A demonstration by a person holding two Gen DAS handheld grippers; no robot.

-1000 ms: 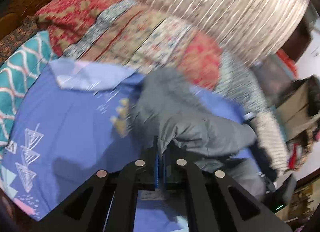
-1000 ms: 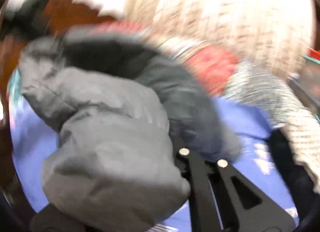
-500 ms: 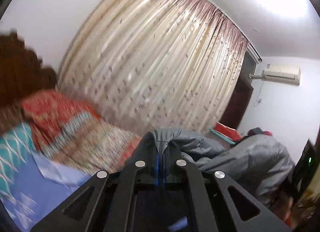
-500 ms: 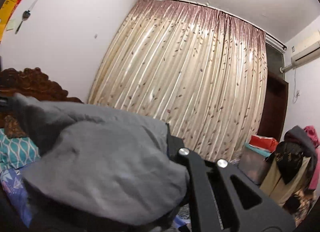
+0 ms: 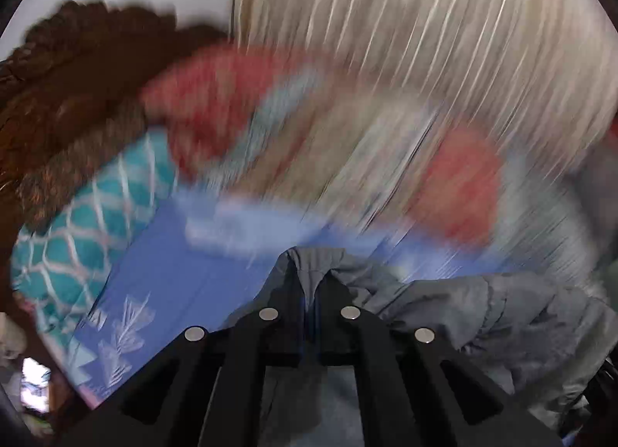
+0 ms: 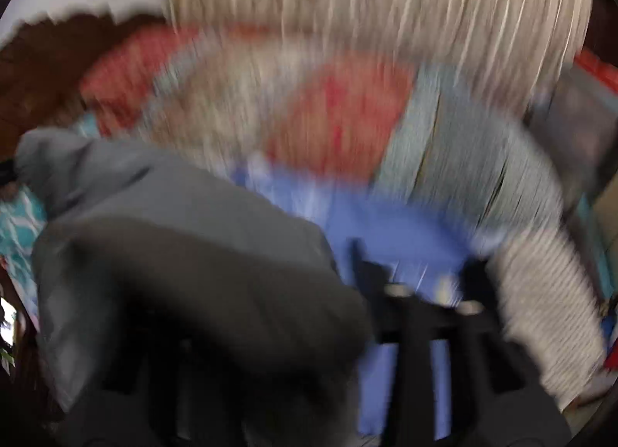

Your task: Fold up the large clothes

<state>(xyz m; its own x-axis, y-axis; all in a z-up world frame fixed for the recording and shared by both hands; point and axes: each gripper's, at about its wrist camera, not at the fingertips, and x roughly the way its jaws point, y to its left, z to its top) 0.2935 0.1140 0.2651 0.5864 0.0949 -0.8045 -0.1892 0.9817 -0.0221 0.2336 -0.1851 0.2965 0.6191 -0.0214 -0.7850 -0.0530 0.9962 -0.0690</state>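
A large grey padded garment (image 5: 483, 312) hangs between both grippers above the blue bed sheet (image 5: 166, 265). My left gripper (image 5: 311, 285) is shut on a bunched fold of the garment at its top edge. In the right wrist view the same grey garment (image 6: 185, 261) drapes over the left half of my right gripper (image 6: 347, 261) and hides its left finger. The right finger (image 6: 475, 281) shows as a dark blur over the blue sheet (image 6: 386, 223). Both views are smeared by motion.
A red and beige patterned quilt (image 5: 309, 119) lies at the back of the bed. A teal patterned pillow (image 5: 89, 207) and the dark wooden headboard (image 5: 58, 92) are at the left. A pleated beige curtain (image 5: 444, 30) hangs behind. A grey ribbed cloth (image 6: 540, 292) lies at the right.
Both grippers have swung down from pointing at the curtain and wall to pointing at the bed, carrying the grey garment with them. The right gripper's fingers now look spread apart.
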